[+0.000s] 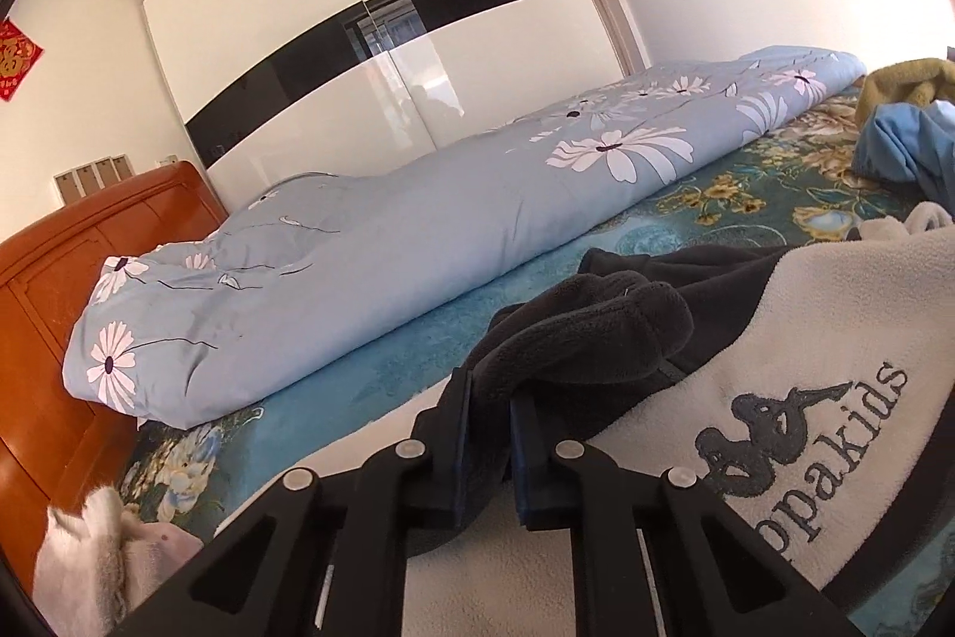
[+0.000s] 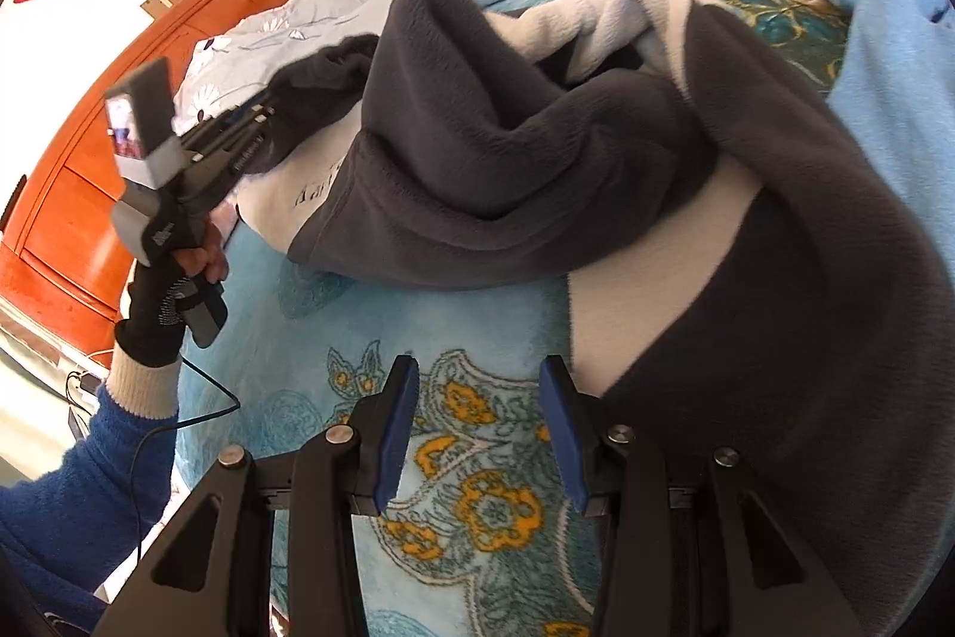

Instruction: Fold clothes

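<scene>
Your left hand [image 2: 164, 305], in a dark glove, holds the left tongs [image 1: 486, 386]. Their 2 blue pads are pinched nearly together on a bunched dark sleeve of the fleece top [image 1: 597, 332]. From the right wrist view, that sleeve end is lifted off the bed at the left tongs [image 2: 265, 102], over by the wooden headboard [image 2: 77, 195].

The fleece top [image 2: 477, 159] is dark grey with cream panels. It lies crumpled on the teal floral blanket [image 2: 477, 488] in the middle of the bed. A cream chest panel with stitched lettering [image 1: 835, 446] faces up just beside the left tongs.

A rolled light-blue quilt with white daisies [image 1: 358, 243] lies along the far side of the bed, with white wardrobe doors [image 1: 370, 58] behind it.

Your right tongs [image 2: 477, 380] stand wide open and hold nothing, low over bare blanket, with the fleece hem just beside the right pad. At far right a light-blue garment [image 2: 889, 88] touches the fleece.
</scene>
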### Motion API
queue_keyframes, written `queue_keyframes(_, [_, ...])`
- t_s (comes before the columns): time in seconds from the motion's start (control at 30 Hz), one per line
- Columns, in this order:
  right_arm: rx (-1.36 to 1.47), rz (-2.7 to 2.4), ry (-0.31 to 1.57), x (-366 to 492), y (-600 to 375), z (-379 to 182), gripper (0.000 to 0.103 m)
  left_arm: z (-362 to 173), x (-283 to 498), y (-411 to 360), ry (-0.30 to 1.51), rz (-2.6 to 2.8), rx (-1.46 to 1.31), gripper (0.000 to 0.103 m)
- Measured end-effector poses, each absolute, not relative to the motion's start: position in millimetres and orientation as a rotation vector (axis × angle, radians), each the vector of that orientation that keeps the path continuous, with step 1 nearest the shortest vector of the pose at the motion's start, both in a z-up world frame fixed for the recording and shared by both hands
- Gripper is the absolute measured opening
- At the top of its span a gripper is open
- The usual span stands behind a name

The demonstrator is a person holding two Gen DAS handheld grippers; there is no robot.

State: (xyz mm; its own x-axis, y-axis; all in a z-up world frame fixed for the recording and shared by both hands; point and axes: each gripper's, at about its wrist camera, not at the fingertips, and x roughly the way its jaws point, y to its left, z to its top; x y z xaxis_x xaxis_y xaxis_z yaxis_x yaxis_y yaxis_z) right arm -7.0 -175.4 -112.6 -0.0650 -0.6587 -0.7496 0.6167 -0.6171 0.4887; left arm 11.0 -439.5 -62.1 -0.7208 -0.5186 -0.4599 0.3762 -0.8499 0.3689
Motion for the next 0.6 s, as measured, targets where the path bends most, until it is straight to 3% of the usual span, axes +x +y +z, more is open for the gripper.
queue_keyframes(0.6, [1.358,-1.760,-0.007,-2,-205,-124,0.043,-36,67,-487,-0.217,-2.442,0.663,0.012])
